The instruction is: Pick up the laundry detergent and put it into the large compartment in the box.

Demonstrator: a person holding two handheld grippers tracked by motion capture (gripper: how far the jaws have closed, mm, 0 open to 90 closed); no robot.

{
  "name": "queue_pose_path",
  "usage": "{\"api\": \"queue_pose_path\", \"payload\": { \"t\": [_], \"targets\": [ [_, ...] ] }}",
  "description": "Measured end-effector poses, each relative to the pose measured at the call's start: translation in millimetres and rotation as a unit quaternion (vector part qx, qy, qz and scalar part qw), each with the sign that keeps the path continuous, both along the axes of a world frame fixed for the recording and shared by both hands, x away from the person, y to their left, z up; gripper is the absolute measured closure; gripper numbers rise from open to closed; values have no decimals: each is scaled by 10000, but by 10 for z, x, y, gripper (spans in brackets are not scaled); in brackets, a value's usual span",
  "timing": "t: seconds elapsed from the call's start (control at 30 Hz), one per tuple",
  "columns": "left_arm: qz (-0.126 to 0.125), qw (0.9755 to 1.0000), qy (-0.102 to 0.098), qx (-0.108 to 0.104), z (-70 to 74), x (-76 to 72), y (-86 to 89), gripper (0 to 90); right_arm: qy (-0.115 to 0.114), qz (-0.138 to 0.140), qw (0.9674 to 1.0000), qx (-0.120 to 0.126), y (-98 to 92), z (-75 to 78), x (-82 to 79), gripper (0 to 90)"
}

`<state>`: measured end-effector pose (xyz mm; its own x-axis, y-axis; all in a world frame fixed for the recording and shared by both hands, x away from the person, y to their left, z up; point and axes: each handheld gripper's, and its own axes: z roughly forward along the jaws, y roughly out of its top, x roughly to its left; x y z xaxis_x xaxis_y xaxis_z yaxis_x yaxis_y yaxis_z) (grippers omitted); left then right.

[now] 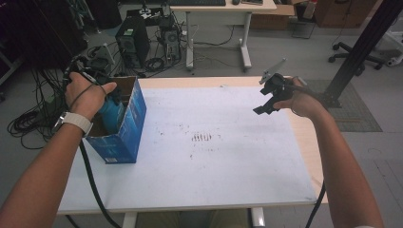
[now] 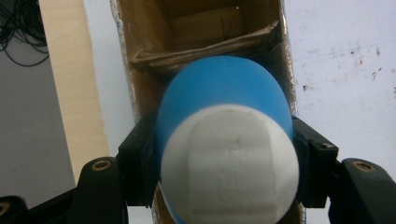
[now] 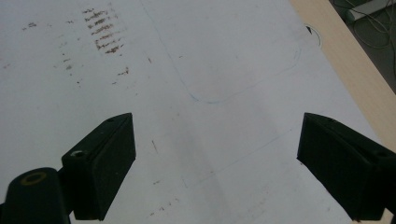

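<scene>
Left gripper (image 2: 224,154) is clamped on a blue bottle (image 2: 224,98) with a white cap (image 2: 231,163), pads squeezing the body just under the cap from both sides, at lower centre of the left gripper view. Bottle hangs bottom-first, pointing into the open top of a blue cardboard box (image 2: 140,56) whose brown inside and bent inner flap fill the upper centre; judging by that, the grip near the cap is there so the body can slide down between the narrow walls without the jaws fouling the rim. Box stands upright at the left of the high view (image 1: 128,128), near the left edge of the white mat (image 1: 209,161), opening up, presumably so the bottle drops straight in. Right gripper (image 3: 215,158) is empty with its jaws spread wide, hovering over bare mat; in the high view it sits at upper right (image 1: 266,102), well apart from the box, likely parked out of the way. The high view shows the left hand (image 1: 88,97) over the box mouth and the bottle as a teal sliver (image 1: 110,114) partly inside, but not the pad contact. The left gripper view gives the grip and alignment with the walls, not how deep the bottle is. The right gripper view adds a faint pen outline and brown smudges (image 3: 105,35) on the mat.
</scene>
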<state>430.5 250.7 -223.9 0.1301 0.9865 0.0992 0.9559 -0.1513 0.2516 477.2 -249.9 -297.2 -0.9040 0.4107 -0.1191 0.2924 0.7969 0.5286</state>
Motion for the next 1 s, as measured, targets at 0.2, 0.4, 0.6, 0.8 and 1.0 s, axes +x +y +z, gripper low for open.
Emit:
{"api": "queue_pose_path", "payload": {
  "t": [0.2, 0.4, 0.6, 0.8, 1.0],
  "targets": [
    [-51, 10000, -15, 54, -72, -5, -19, 374, -2, -4, 10000, 1, 0, 1, -4, 116],
    [-61, 10000, 26, 7, -139, -4, -20, 374, 0, -19, 10000, 42, -9, -11, -12, 116],
    [-76, 10000, 61, 19, -211, -1, -14, 374, 11, -39, 10000, 39, -28, -18, -17, 116],
    [-50, 9999, 96, 16, -301, -2, 5, 374, 11, -48, 10000, 30, -33, -14, -21, 117],
    [-49, 9999, 132, -4, -384, -5, 25, 374, 22, -58, 10000, 25, -35, -15, -23, 116]
  ]
}}
